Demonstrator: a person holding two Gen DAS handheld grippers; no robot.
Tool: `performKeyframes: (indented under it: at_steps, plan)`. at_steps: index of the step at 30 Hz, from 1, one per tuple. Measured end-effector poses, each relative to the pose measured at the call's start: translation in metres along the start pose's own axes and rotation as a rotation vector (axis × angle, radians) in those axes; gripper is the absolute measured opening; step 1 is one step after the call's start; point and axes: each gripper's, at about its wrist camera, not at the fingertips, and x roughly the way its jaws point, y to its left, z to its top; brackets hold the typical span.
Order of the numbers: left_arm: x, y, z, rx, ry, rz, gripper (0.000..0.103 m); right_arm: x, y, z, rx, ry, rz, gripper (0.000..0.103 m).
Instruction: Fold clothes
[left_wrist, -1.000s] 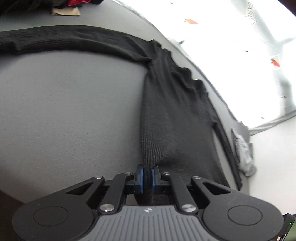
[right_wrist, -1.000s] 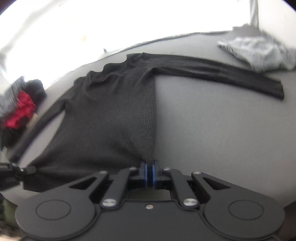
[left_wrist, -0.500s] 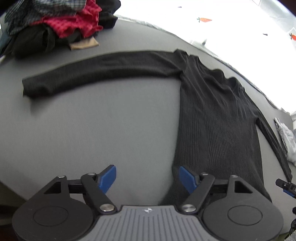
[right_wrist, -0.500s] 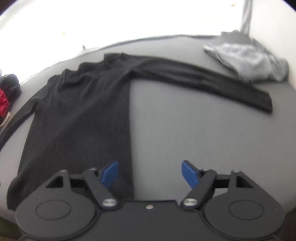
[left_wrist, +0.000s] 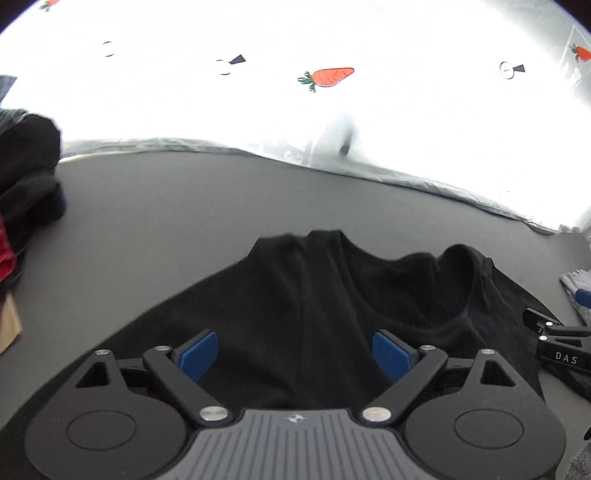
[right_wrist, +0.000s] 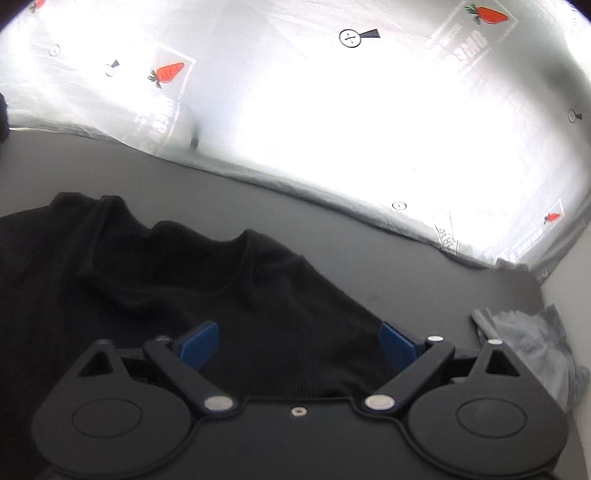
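Note:
A black knit sweater (left_wrist: 325, 295) lies flat on the grey table (left_wrist: 166, 206), its neckline toward the far side. My left gripper (left_wrist: 295, 356) is open and empty, low over the sweater's left shoulder area. My right gripper (right_wrist: 299, 349) is open and empty over the right shoulder of the sweater (right_wrist: 184, 280). The right gripper's black body shows at the right edge of the left wrist view (left_wrist: 557, 350). The sweater's lower part is hidden below both grippers.
A pile of dark and red clothes (left_wrist: 26, 177) sits at the table's left. A grey garment (right_wrist: 532, 343) lies at the right. A bright white sheet with carrot prints (left_wrist: 325, 77) hangs behind the table's far edge.
Both grippers let go of the sweater's hem and opened. Both then moved forward over the sweater to its shoulders, near the neckline.

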Motion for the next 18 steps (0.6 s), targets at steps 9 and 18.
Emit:
performKeyframes:
  at_steps: [9,18]
  plan:
    - [0.122,-0.027,0.046,0.191,-0.011,0.172,0.095,0.129,0.034,0.053,-0.084,0.13,-0.067,0.095]
    - [0.142,-0.029,0.072,0.281,-0.124,0.41,0.095,0.18,-0.008,0.059,0.01,0.179,-0.179,0.096]
